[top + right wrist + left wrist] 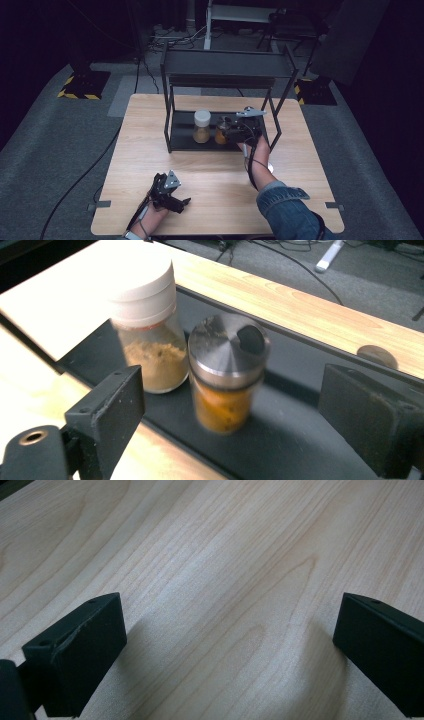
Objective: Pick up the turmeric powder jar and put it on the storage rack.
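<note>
A dark room surrounds a pale wooden table [150, 150] carrying a black two-tier rack [225, 67]. On the rack's lower shelf [300, 440] stands the metal-lidded jar [227, 375] of orange powder, upright, its long axis vertical, just beside a white-capped jar [147, 325] of tan powder. No label or writing can be read on either. The right claw [230, 415], jaws apart, is close to the metal-lidded jar without touching it. The left claw [230, 645] rests open on bare table, well short of the rack.
</note>
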The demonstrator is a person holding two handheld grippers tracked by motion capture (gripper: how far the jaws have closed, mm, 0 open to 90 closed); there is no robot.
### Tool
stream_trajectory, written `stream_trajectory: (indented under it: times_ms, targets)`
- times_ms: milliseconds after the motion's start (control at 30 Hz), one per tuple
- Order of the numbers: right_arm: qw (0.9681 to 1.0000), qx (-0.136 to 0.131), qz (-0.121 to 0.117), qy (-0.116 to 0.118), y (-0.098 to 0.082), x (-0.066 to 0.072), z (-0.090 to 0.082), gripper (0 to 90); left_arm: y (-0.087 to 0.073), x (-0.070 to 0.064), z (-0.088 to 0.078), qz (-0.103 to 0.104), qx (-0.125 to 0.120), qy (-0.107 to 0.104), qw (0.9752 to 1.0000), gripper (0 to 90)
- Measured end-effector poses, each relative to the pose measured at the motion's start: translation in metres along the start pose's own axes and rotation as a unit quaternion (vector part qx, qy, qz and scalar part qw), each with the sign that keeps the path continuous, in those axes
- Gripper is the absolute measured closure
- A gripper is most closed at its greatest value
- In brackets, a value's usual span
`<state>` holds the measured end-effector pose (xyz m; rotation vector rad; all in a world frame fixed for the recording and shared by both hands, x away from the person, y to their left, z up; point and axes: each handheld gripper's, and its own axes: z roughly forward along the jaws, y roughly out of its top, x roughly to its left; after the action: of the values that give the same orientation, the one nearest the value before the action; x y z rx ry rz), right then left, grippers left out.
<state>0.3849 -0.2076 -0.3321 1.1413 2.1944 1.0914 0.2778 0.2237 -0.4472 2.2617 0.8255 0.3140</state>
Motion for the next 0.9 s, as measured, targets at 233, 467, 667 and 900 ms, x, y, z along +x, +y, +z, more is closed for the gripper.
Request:
stream_trajectory:
  times_ms: [233,467,667,900]
  targets:
    - [0.9998,-0.018,0.000,0.010,-0.020,-0.017,-0.040,11.1,0.000,0.000,0.000,0.000,0.000,0.000,1.0000,0.2]
    - [0.9995,-0.025,-0.004,0.017,-0.037,-0.028,-0.069,11.0,0.000,-0.001,0.000,-0.002,0.000,0.001,1.0000,0.1]
    - [0.9995,-0.021,-0.010,0.020,-0.050,-0.032,-0.088,10.8,0.000,-0.001,0.000,-0.002,0.000,0.002,1.0000,0.2]
    - [0.9996,-0.020,-0.005,0.021,-0.068,-0.041,-0.107,10.5,0.000,-0.001,0.000,-0.003,0.000,0.003,1.0000,0.1]
